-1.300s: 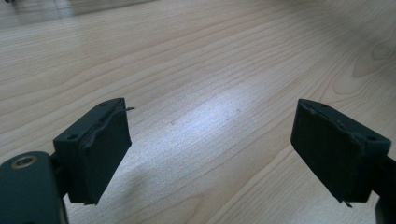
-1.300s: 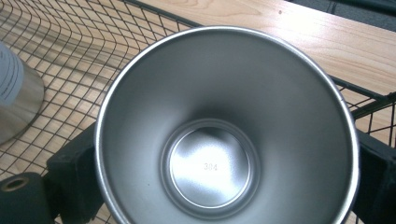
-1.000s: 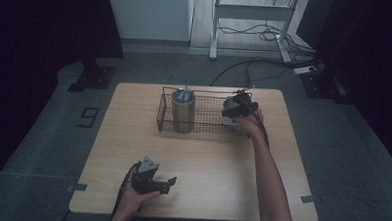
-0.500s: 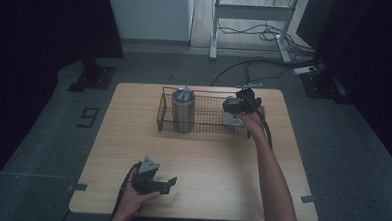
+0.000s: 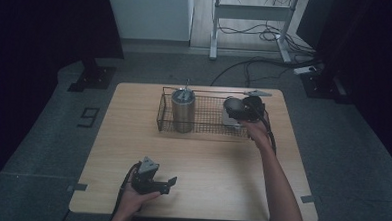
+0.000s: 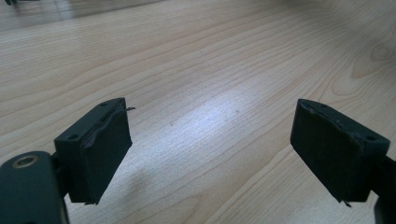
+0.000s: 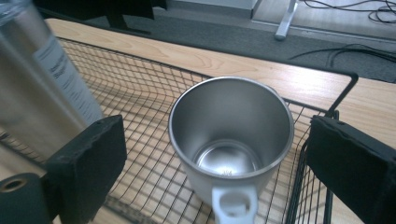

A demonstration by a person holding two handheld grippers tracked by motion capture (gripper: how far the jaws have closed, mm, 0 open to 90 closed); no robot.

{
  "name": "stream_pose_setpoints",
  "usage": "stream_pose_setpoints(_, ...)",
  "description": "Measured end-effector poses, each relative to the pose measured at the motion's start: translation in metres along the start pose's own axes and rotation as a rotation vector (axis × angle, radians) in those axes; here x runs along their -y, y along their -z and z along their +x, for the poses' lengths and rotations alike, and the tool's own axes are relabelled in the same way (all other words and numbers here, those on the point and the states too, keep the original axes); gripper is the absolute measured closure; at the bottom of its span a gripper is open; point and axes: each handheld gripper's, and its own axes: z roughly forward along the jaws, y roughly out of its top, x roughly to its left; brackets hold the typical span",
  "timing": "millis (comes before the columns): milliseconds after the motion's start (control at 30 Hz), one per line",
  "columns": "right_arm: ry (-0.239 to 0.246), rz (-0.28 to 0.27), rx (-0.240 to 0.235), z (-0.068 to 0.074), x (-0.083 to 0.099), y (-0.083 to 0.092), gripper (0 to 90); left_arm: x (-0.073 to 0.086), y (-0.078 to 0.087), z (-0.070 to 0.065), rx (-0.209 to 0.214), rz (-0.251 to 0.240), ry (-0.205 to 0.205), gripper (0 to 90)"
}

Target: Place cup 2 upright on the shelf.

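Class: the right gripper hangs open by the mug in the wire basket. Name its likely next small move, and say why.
Probably retreat from the basket: the right gripper is open, its jaws apart from the mug, which stands upright inside, seemingly just placed. Closing on it is equally possible.

Left gripper (image 5: 167, 182): black body, grey three-cornered plate on top, black cable trailing from it.
Left pads (image 6: 95, 149): black rectangular blocks, worn edges, a brass-coloured screw hole at the base.
Right gripper (image 7: 224, 158): black, same blocky pads, grey plate, black cable.
Forearms: bare, no sleeves.
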Motion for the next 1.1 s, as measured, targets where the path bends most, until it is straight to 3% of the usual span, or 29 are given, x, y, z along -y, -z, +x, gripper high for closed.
stream_pose_setpoints(67,0.008,0.014,-0.007,0.001,0.002,0.005,4.7,0.0,0.0,-0.001,0.001,0.001,-0.002,12.4)
stream_pose_setpoints(167,0.01,-0.02,-0.019,0.001,0.008,0.017,8.7,0.0,-0.001,-0.001,0.0,0.004,-0.004,12.4)
stream_pose_setpoints(433,0.023,-0.051,-0.044,0.001,0.028,0.043,11.7,0.001,-0.003,-0.003,-0.003,0.012,-0.01,12.4)
stream_pose_setpoints(700,0.025,-0.065,-0.079,0.001,0.056,0.061,12.9,0.002,-0.005,-0.003,-0.004,0.02,-0.012,12.6)
stream_pose_setpoints(1100,0.022,-0.077,-0.087,0.002,0.102,0.088,13.3,0.005,-0.009,0.001,-0.013,0.035,-0.004,12.7)
